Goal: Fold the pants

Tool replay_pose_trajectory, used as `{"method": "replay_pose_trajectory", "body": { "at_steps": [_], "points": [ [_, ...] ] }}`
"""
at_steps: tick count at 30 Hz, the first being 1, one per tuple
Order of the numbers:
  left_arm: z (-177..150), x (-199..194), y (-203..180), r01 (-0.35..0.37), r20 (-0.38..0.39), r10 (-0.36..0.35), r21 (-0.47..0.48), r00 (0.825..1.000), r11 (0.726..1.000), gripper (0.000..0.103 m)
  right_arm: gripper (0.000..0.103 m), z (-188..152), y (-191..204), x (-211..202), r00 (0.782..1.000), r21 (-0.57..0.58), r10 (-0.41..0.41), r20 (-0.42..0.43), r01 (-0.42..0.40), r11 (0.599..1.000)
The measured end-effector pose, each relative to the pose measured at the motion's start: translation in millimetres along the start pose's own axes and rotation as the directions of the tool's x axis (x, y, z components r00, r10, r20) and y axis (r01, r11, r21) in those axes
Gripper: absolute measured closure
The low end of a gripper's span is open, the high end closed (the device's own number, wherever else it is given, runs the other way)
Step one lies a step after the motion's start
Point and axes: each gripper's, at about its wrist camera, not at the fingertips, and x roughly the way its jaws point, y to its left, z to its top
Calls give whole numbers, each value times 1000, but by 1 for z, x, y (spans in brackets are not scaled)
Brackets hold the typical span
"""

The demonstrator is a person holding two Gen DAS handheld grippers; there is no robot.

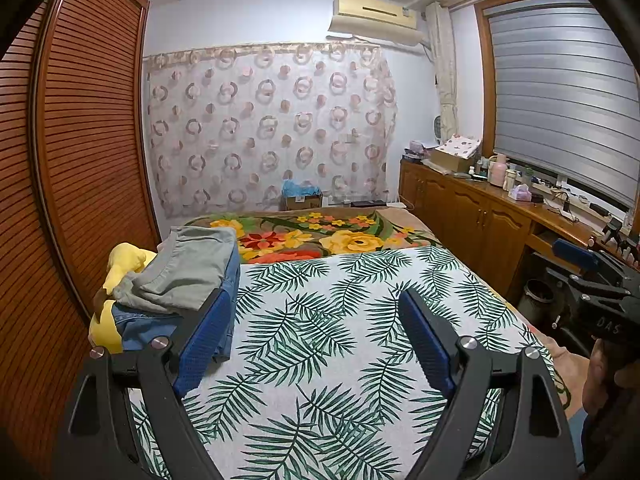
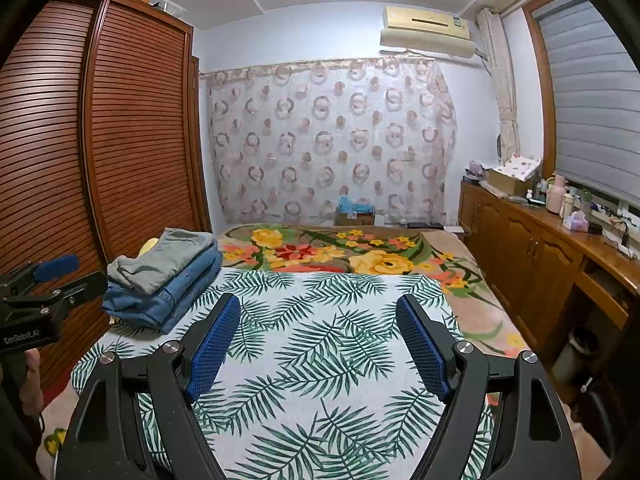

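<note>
A stack of folded pants lies on the bed's left side: grey pants [image 1: 188, 264] on top of blue jeans [image 1: 160, 326], also seen in the right wrist view as grey pants [image 2: 168, 256] over jeans [image 2: 168, 296]. My left gripper [image 1: 316, 300] is open and empty above the palm-leaf cloth [image 1: 328, 344], just right of the stack. My right gripper [image 2: 318, 304] is open and empty over the same cloth [image 2: 320, 360]. Each gripper shows in the other's view: the right gripper [image 1: 600, 280], the left gripper [image 2: 44, 284].
A yellow plush toy [image 1: 120, 264] lies behind the stack. A floral blanket [image 1: 320, 236] covers the far bed. A slatted wooden wardrobe [image 1: 80, 140] stands left. A wooden cabinet [image 1: 480, 216] with bottles and boxes runs along the right.
</note>
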Motion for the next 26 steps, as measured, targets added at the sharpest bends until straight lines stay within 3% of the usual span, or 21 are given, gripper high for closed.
{"method": "replay_pose_trajectory", "body": {
  "at_steps": [26],
  "points": [
    [0,0,-1,0,-1,0,-2,1000,1000,17,21,-2,-1,-2,1000,3,8,0,-8,1000]
  ]
}}
